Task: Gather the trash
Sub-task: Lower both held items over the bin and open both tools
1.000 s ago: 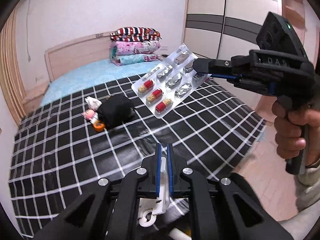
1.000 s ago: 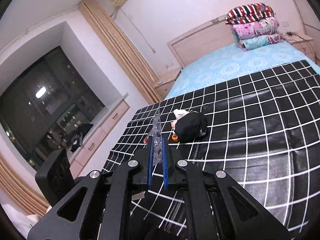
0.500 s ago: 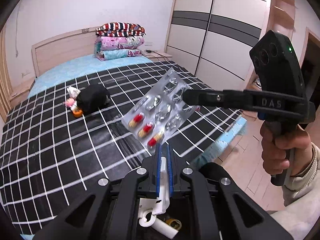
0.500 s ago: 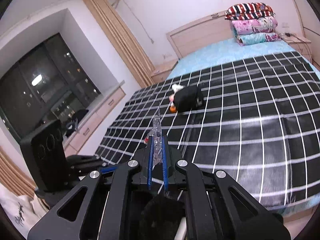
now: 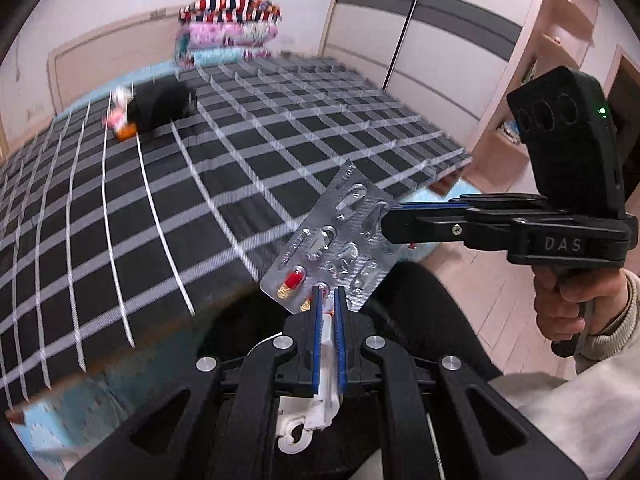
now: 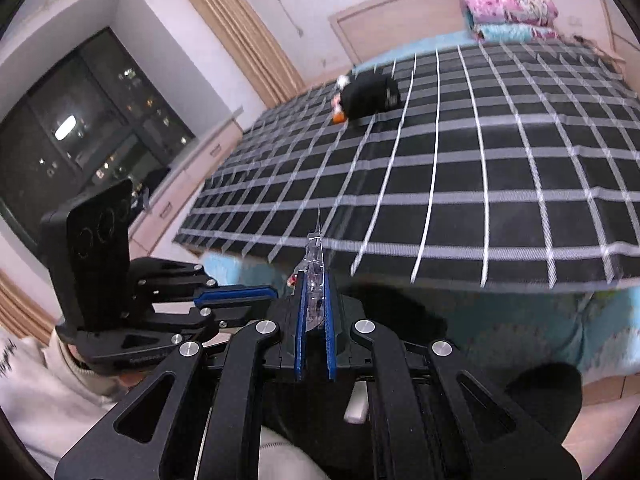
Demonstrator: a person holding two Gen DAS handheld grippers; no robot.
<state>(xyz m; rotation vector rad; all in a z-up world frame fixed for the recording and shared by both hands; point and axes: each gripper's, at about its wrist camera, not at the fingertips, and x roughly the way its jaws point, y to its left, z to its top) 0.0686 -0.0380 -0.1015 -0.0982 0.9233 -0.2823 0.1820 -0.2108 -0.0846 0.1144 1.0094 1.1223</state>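
**Both grippers carry trash beyond the foot of the bed**

The bed (image 5: 248,168), under a black checked cover, spreads ahead of both sets of fingers. A black bundle (image 6: 370,94) lies far up it, well beyond them. The right gripper (image 5: 386,226) has its fingers clamped on a blister pack (image 5: 334,248), which juts past their tips over the bed's edge. The left gripper (image 5: 329,300) has its fingers closed on a white plastic piece (image 5: 318,404), which hangs below them.
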